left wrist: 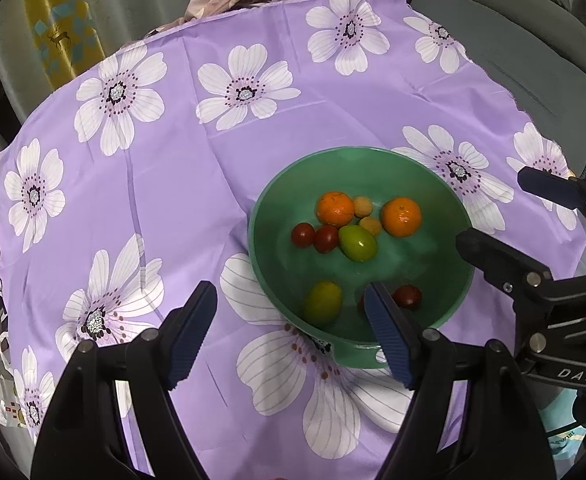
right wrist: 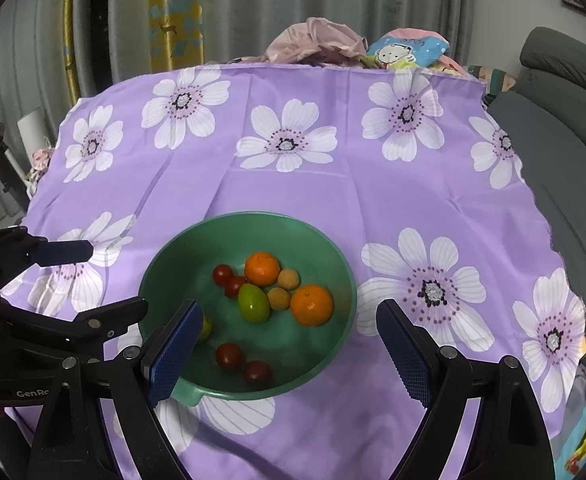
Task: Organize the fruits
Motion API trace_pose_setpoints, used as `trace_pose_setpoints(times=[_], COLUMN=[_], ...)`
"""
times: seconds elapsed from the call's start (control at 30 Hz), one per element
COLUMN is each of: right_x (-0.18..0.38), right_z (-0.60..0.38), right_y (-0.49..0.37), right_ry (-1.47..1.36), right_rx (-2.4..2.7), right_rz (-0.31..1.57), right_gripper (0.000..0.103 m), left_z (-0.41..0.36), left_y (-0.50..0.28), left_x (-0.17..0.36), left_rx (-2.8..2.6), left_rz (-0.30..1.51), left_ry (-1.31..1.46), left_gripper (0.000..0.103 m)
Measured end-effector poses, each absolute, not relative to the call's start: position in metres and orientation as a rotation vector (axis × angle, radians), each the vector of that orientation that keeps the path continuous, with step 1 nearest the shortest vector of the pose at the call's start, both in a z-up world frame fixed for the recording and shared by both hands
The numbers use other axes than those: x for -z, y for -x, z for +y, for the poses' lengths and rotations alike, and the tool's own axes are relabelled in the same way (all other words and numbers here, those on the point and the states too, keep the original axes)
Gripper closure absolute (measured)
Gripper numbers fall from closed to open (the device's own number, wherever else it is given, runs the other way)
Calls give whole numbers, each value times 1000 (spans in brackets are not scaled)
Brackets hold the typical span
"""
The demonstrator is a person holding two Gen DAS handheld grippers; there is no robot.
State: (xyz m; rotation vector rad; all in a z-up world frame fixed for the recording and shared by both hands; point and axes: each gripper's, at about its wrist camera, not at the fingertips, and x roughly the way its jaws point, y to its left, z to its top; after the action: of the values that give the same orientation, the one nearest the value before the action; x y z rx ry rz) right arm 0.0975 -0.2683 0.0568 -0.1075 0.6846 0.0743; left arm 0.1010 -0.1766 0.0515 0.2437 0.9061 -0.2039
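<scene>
On the floral cloth (right wrist: 373, 200), the fruit bowl (right wrist: 333, 276) sits just beyond both wide-spread claws.

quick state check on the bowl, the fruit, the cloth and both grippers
green bowl: upright on the cloth, holding all the fruit
oranges: two, loose in the bowl
small red fruits: four, loose in the bowl
green fruit: in the bowl, beside the oranges
purple cloth: spread flat, lightly creased
left gripper: open, empty
right gripper: open, empty

bowl (right wrist: 345, 280) rim rings fruit, open above
</scene>
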Motion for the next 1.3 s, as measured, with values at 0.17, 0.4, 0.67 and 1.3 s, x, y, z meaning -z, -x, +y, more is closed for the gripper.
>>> trace_pose_setpoints(times=[0.17,0.4,0.67,1.3], right_x=[-55,-53,-54,-55], right_z=[-266,-266,-266,-266], right_y=[-102,-105,-105,-105], right_ry=[103,102,100,101], right_rx=[-77,-78,-79,-79], right_rz=[691,695,694,695], right_gripper=[15,15,15,15], left_z=[-175,-175,-173,-174], left_y=[-105,-106,-107,-109], left_x=[-51,-50,-49,-51], left_rx=[192,189,188,192], left_rz=[912,914,911,906], left_ry=[-244,-245,-250,-259], left_gripper=[26,26,26,26])
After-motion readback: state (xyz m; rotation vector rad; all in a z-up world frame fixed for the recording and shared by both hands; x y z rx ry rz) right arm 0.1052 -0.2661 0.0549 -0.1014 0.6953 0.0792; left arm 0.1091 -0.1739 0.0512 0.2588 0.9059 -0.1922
